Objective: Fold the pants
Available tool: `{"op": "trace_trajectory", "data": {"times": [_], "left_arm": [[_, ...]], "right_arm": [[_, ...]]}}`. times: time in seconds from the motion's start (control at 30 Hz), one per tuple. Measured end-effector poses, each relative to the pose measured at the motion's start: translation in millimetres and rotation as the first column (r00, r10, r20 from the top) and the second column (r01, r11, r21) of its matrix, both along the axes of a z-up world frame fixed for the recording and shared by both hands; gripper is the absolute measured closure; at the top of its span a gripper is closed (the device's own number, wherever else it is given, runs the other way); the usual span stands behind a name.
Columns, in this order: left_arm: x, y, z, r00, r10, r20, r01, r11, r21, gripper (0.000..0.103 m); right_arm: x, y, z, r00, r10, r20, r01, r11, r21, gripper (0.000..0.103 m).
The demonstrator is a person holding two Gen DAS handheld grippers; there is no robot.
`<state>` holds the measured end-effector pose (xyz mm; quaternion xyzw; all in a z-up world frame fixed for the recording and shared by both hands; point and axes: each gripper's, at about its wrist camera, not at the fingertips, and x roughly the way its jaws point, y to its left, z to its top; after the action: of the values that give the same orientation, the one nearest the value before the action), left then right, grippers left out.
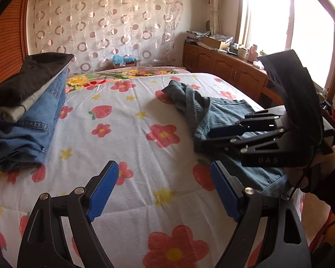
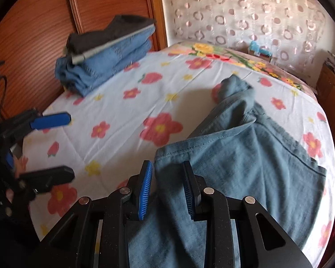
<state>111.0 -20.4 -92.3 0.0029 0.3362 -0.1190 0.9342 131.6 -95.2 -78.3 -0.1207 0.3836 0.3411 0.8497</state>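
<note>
Grey-blue pants (image 2: 245, 156) lie crumpled on the flowered bed sheet (image 2: 127, 116), with one leg bunched toward the far end; they also show in the left wrist view (image 1: 214, 114). My right gripper (image 2: 167, 185) hovers over the near edge of the pants, its blue pads a moderate gap apart with cloth below them, not pinched. It shows from the side in the left wrist view (image 1: 214, 138). My left gripper (image 1: 164, 187) is wide open and empty over bare sheet, left of the pants; it shows at the left of the right wrist view (image 2: 60, 145).
A stack of folded clothes (image 1: 26, 116), blue jeans under grey and black items, sits at the bed's left side by a wooden wardrobe (image 2: 44, 33). A curtain (image 1: 105, 22) hangs behind the bed. A wooden cabinet (image 1: 223, 67) with clutter runs under the window on the right.
</note>
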Motion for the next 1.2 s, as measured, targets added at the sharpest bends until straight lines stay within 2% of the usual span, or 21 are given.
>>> {"op": "trace_trajectory", "data": {"times": [0.03,0.1,0.23,0.33,0.53,0.8,1.0,1.1,1.17,1.2], "left_arm": [[-0.2,1.7,-1.0,1.0,0.003,-0.003,-0.003,1.0,-0.002,0.018],[-0.1,3.1,-2.0,1.0,0.007,-0.006,-0.007,1.0,-0.006,0.018],[0.6,0.0,-4.1,1.0,0.001,-0.01,-0.001,1.0,-0.008,0.018],[0.6,-5.4,-5.5,1.0,-0.012,-0.013,0.012,1.0,-0.001,0.018],[2.9,-17.6,-4.6,0.999,-0.038,-0.012,0.038,0.999,0.014,0.018],[6.5,-30.0,-1.6,0.998,-0.066,-0.011,0.066,0.998,0.019,0.018],[12.8,-38.7,-1.7,0.997,-0.08,-0.014,0.08,0.996,0.03,0.018],[16.7,-41.4,-2.0,0.996,-0.089,-0.016,0.09,0.995,0.031,0.018],[20.8,-43.7,-2.9,0.995,-0.094,-0.021,0.094,0.995,0.034,0.018],[23.6,-45.1,-3.4,0.995,-0.098,-0.024,0.099,0.994,0.036,0.018]], "right_arm": [[-0.1,2.1,0.5,1.0,0.0,0.0,0.0,1.0,-0.016,0.079],[1.2,1.7,1.0,1.0,0.0,0.008,0.001,1.0,-0.016,0.098],[4.3,-14.2,15.3,0.999,-0.032,0.023,0.031,0.998,0.052,0.1],[1.0,-31.4,30.3,0.997,-0.064,0.04,0.059,0.992,0.109,0.1],[6.7,-72.1,43.6,0.983,-0.165,0.078,0.152,0.977,0.151,0.1],[23.3,-126.5,46.5,0.937,-0.333,0.104,0.318,0.938,0.137,0.1],[28.2,-141.8,46.2,0.916,-0.383,0.119,0.367,0.921,0.132,0.1],[31.4,-145.2,36.1,0.915,-0.395,0.079,0.383,0.914,0.135,0.1],[39.5,-148.2,29.0,0.913,-0.404,0.044,0.396,0.909,0.131,0.092],[40.5,-150.3,23.4,0.914,-0.405,0.027,0.398,0.908,0.131,0.082]]}}
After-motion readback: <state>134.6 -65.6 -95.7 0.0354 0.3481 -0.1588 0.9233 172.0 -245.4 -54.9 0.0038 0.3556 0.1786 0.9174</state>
